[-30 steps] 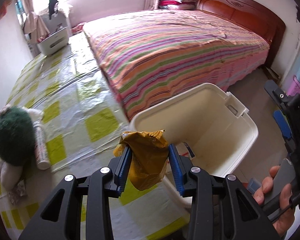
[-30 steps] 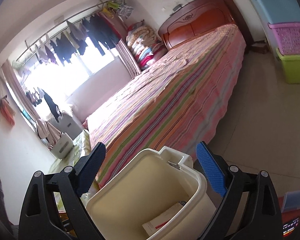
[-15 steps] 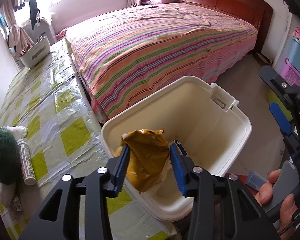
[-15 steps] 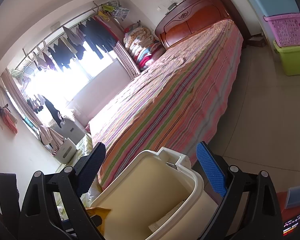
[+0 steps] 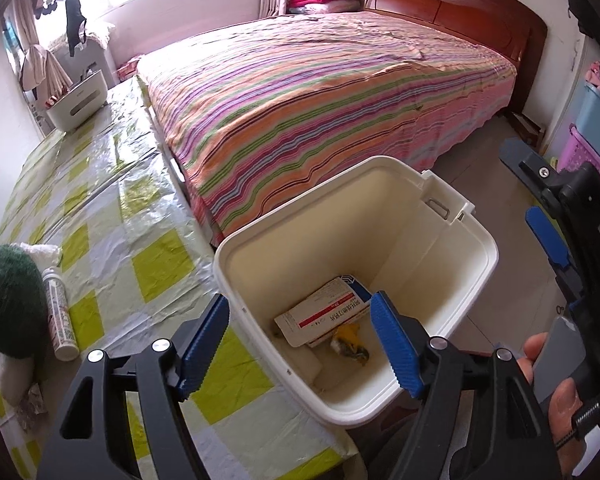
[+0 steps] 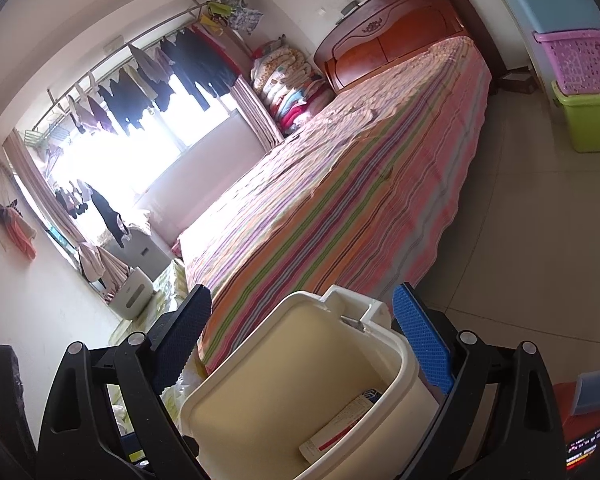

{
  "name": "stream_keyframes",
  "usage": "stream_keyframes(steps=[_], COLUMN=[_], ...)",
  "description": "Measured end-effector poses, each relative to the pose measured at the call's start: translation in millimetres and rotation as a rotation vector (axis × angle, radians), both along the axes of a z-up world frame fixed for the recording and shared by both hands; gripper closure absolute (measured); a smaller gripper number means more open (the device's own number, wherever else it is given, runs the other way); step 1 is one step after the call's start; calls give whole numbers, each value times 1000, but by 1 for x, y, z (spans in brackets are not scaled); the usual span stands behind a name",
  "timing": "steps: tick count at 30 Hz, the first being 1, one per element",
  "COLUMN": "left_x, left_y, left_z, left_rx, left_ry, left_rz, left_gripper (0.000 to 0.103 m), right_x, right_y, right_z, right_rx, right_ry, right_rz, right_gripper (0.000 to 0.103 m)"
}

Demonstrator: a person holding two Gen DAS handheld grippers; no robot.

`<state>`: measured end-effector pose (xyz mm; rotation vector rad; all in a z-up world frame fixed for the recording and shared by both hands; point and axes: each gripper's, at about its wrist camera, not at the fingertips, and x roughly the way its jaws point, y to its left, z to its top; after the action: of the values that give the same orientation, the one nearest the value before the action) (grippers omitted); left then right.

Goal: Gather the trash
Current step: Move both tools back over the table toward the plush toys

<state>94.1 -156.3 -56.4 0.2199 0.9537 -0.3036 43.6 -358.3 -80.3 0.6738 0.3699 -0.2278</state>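
A cream plastic bin [image 5: 476, 248] stands on the floor against the table's edge, below my left gripper [image 5: 300, 302]. The left jaws are opening and nothing is between them. A crumpled yellow wrapper [image 5: 352, 344] lies at the bottom of the bin, partly under a white carton with a red stripe [image 5: 324, 312]. My right gripper [image 6: 302, 294] hangs open just right of the bin [image 6: 404, 360], with nothing held. It also shows at the right of the left wrist view as the right gripper [image 5: 536, 200], with a person's hand [image 5: 560, 400] on its handle.
The table under a yellow-checked plastic cloth [image 5: 99, 220] carries a green plush toy [image 5: 7, 300], a white tube [image 5: 59, 320] and a white basket [image 5: 79, 100]. A striped bed [image 5: 320, 100] lies beyond the bin. Stacked plastic crates [image 6: 580, 60] line the right wall.
My left gripper came from above the table to over the bin and opened. The yellow wrapper that it held dropped into the bin. The right gripper stayed put.
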Motion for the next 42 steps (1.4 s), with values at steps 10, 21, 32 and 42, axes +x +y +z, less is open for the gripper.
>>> stream_keyframes(steps=[10,21,32,42], left_x=[-12,-30,-51,-72], left_y=[35,105,186,270], left_z=[6,20,25,24], left_rx=[-18,-47,-75,-129], left_ry=[-9,-46,-69,-81], left_rz=[68,195,353,560], left_gripper=[32,32,32,32], right_x=[12,26,32,39], right_y=[27,91,165,223], right_z=[6,19,22,14], right_rx=[-43,-163,-250,-286], right_ry=[20,31,59,100], right_rz=[70,207,387,561], right_gripper=[12,12,12,12])
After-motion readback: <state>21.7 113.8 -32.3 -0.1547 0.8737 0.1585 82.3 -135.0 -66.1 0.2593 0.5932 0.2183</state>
